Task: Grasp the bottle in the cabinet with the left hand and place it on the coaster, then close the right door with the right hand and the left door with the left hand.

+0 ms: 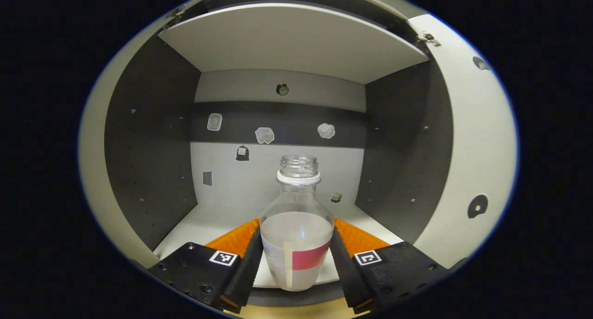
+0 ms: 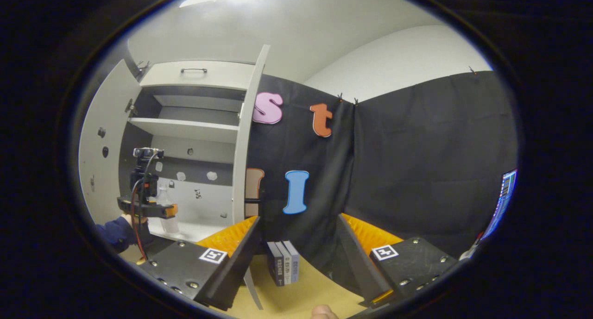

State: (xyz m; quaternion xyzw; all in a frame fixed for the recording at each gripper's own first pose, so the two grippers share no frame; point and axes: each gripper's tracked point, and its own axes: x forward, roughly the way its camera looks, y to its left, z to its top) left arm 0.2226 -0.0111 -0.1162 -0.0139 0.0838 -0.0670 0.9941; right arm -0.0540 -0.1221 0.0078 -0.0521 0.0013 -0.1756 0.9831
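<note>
- We see the left gripper (image 1: 296,259) closed around the bottle (image 1: 297,226), both fingers pressing its sides.
- The bottle stands upright at the front edge of the cabinet (image 1: 139,147) floor, uncapped.
- Our right gripper (image 2: 296,259) hangs open and empty over the desk (image 2: 305,296), near some books (image 2: 283,262).
- Both doors stand open; the right door (image 2: 245,143) is edge-on.

In the left gripper view, the left gripper (image 1: 296,263) hides both flanks of the bottle (image 1: 296,226), so actual contact cannot be judged. The stickers (image 1: 264,134) on the cabinet's (image 1: 148,138) back wall are too small to make out. In the right gripper view, the books (image 2: 283,262) are too small to read, and a screen (image 2: 502,203) is cut by the edge.
</note>
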